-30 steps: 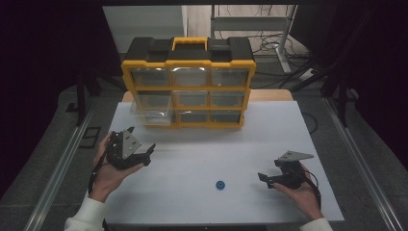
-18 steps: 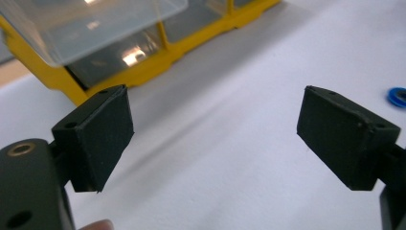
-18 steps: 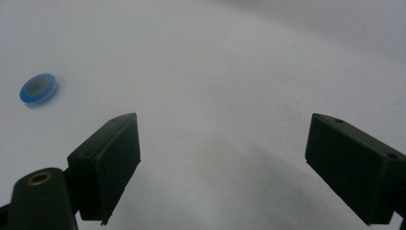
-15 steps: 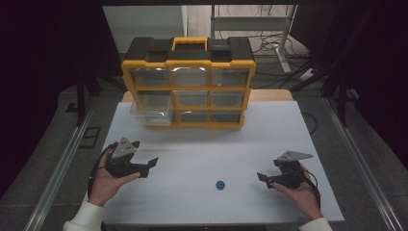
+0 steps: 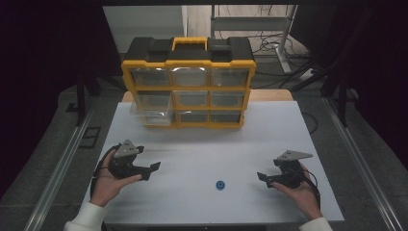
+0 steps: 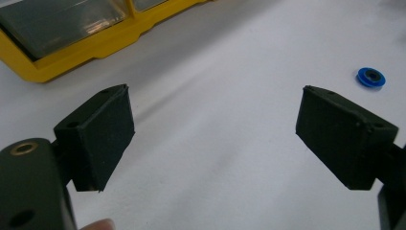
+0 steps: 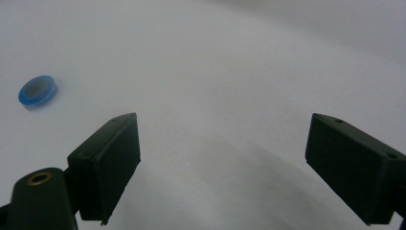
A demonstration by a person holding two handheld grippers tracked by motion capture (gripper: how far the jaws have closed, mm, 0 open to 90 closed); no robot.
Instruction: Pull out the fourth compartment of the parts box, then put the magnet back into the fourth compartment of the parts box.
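Note:
A small blue ring (image 5: pixel 220 185) lies on the white table (image 5: pixel 202 144) near the front, between my two grippers. My left gripper (image 5: pixel 150 170) rests low at the front left, held in a hand, open and pointing right toward the ring. In the left gripper view the gripper (image 6: pixel 215 129) has nothing between its jaws, and the ring (image 6: pixel 371 77) lies ahead to the right. My right gripper (image 5: pixel 264 179) sits at the front right, open and pointing left. Its own view shows the gripper (image 7: pixel 222 163) empty, with the ring (image 7: pixel 37 90) off to the upper left.
A yellow and black organiser (image 5: pixel 187 86) with clear drawers stands at the back of the table. Its lower left drawer (image 5: pixel 151 113) is pulled out. The yellow base (image 6: pixel 72 48) shows in the left gripper view. Dark floor and metal rails flank the table.
My left gripper has dropped toward the table and come nearer the front edge, turning to point right. The right gripper and the blue ring have stayed where they were.

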